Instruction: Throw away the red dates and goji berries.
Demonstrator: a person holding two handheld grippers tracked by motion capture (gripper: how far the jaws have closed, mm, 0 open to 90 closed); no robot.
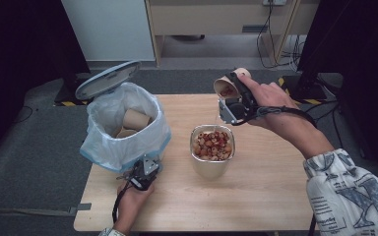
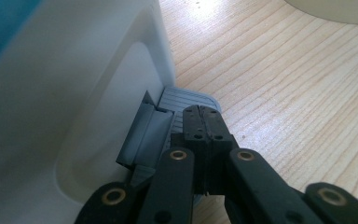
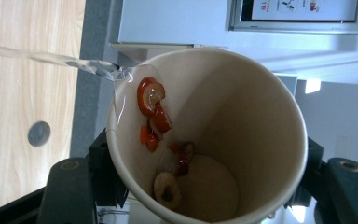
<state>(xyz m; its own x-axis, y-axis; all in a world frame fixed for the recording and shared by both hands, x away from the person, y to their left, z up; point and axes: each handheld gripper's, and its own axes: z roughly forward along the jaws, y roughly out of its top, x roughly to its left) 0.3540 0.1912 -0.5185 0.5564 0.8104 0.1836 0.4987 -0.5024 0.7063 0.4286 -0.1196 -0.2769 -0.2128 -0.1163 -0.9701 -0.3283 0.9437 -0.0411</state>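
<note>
Your right gripper (image 1: pixel 229 94) clamps a tipped paper cup (image 3: pixel 205 135) above the table's far edge, pouring water onto the metal container (image 1: pixel 212 153); your left gripper (image 2: pixel 204 122), jaws closed, presses the bin's pedal (image 2: pixel 186 100).

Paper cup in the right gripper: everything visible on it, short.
The tan paper cup is clamped between the right gripper's jaws, tipped on its side above the table, mouth toward the metal container of fruit pieces. A thin clear stream runs off its rim; red and brown fruit slices cling to the wet inner wall.
</note>
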